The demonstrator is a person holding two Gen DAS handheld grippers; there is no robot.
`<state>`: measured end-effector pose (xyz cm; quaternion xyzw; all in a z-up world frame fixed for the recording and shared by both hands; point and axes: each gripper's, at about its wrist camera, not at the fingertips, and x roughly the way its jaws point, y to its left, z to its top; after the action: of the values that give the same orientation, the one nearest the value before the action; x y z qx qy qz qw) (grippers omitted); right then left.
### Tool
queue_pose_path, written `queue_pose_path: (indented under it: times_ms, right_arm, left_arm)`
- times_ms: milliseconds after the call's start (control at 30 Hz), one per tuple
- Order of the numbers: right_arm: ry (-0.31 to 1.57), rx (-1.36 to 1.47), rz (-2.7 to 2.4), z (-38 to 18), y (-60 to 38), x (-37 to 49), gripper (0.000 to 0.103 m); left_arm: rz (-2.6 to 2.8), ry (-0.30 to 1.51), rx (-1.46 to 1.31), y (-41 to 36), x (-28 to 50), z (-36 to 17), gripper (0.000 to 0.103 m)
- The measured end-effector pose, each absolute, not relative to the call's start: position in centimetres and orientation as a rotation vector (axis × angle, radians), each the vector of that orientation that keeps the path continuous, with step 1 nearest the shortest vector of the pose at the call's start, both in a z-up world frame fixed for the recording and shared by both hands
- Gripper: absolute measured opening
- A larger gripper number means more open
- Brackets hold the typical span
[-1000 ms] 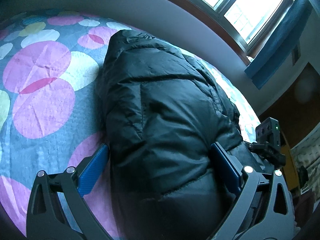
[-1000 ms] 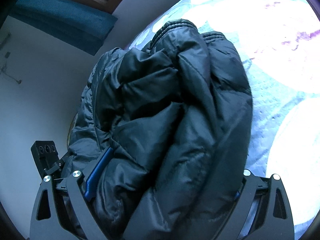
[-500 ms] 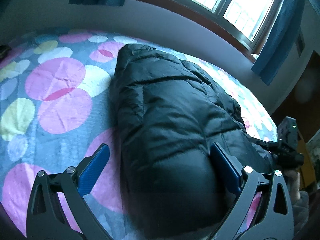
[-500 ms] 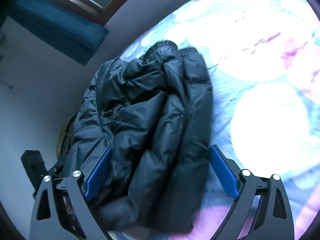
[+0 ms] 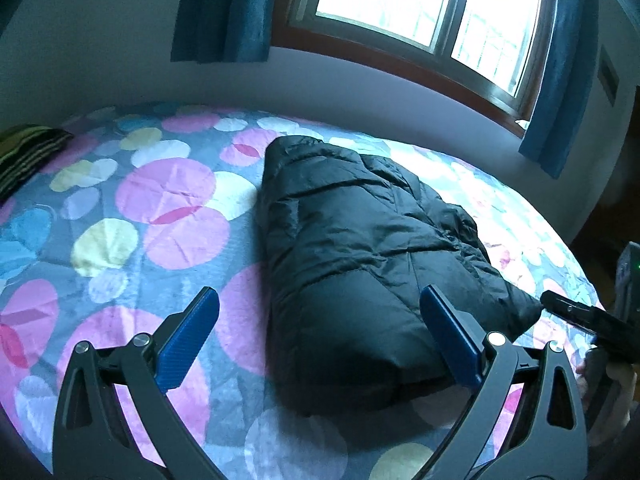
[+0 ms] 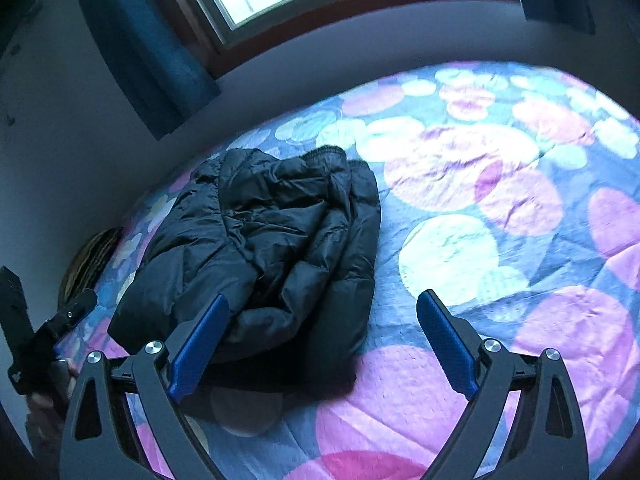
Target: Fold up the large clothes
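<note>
Padding and slick shell fabric tell us most of what we need about the black down jacket (image 5: 372,248): we judge it light for its bulk, soft all the way through, springy enough to puff back open, and slippery under a pinch. It lies folded into a thick bundle on the bed (image 5: 168,216), on the circle-patterned cover, roughly mid-bed below the window (image 5: 420,4).

Our left gripper (image 5: 316,336) hangs just short of the bundle's near end with its jaws spread wide and nothing between them. Our right gripper (image 6: 322,340) is likewise released and empty, above the cover at the jacket's near corner.

From the left wrist view the bundle's long axis runs away from us toward the wall, the smooth rounded fold at the near end. In the right wrist view we see the looser side, where layers and a ribbed hem or cuff edge (image 6: 324,152) bunch at the far end; we cannot tell which.

If we take hold again, we would bite deep across a quilted seam or the stitched hem, gathering several layers, since a shallow pinch on the shell would likely slide off. Pressing the top flat would probably help the air out.
</note>
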<state>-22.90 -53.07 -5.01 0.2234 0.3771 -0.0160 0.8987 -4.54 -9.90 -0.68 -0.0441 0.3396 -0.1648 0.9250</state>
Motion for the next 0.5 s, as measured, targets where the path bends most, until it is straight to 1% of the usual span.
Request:
queue_pose_path:
  times_ms: [267, 500]
  right_arm:
    - [0.766, 0.379, 0.019, -3.8, -51.0, -27.0, 0.094]
    - [0.771, 0.327, 0.027, -4.1, -49.2, -27.1, 0.094]
  left_arm:
    - [-0.278, 0.701, -0.086, -9.4, -6.3, -0.3, 0.100]
    - [-0.226, 0.700, -0.064, -9.3, -6.9, -0.4, 0.100]
